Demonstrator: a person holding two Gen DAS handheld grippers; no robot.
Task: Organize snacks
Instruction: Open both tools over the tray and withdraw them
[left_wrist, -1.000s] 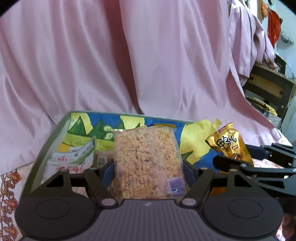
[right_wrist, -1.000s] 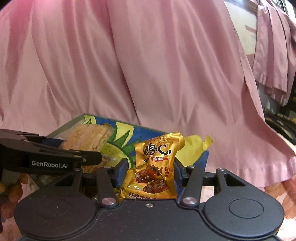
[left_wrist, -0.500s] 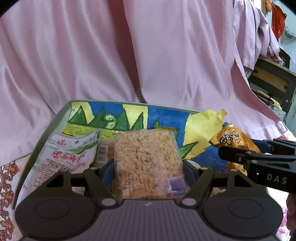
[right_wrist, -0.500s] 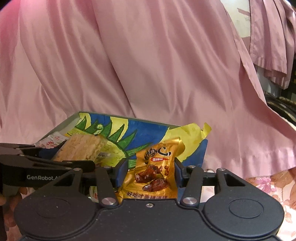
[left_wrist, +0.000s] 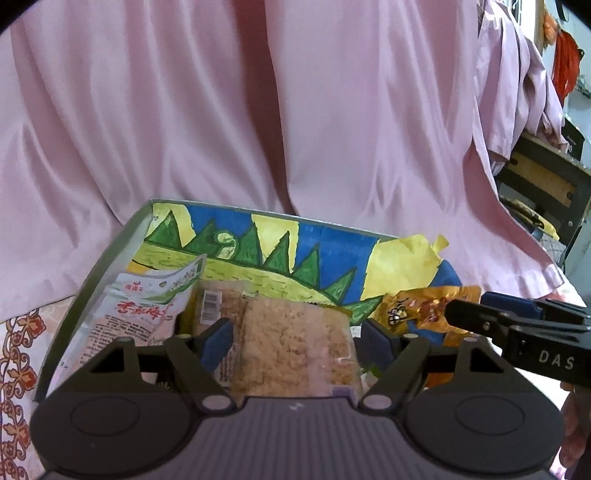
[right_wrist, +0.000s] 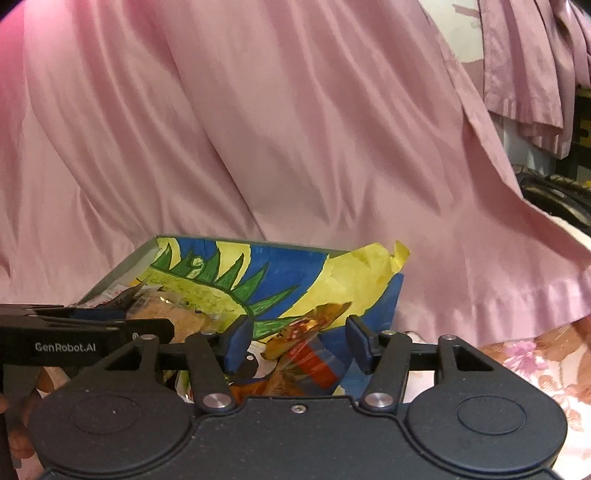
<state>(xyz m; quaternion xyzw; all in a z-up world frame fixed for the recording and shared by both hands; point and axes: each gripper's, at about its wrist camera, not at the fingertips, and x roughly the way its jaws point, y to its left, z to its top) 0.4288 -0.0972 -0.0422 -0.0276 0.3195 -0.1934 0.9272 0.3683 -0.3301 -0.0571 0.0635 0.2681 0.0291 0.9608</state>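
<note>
Left wrist view, jaws: your left gripper (left_wrist: 295, 338) has just been opening; its blue pads (left_wrist: 218, 338) now stand clear of the clear packet of beige crumbly snack (left_wrist: 295, 354) lying between them, with gaps on both sides.
Left wrist view, packet: a second ago it stood upright in the pinch; now it lies low inside the box lined with hand-painted blue, yellow and green paper (left_wrist: 258, 236), so you have set it down.
Left wrist view, neighbours: a white and green printed pouch (left_wrist: 144, 306) lies left of the jaws, and the crinkled gold foil snack pouch (left_wrist: 417, 310) lies to their right, by your other gripper.
Right wrist view, jaws: your right gripper (right_wrist: 295, 343) has also just been opening; its pads are spread, neither pressing the gold pouch (right_wrist: 306, 332).
Right wrist view, pouch: held upright earlier, it now slumps tilted between the jaws, inside the box (right_wrist: 236, 242).
Meaning: both snacks look delivered; you can back out and fetch more.
</note>
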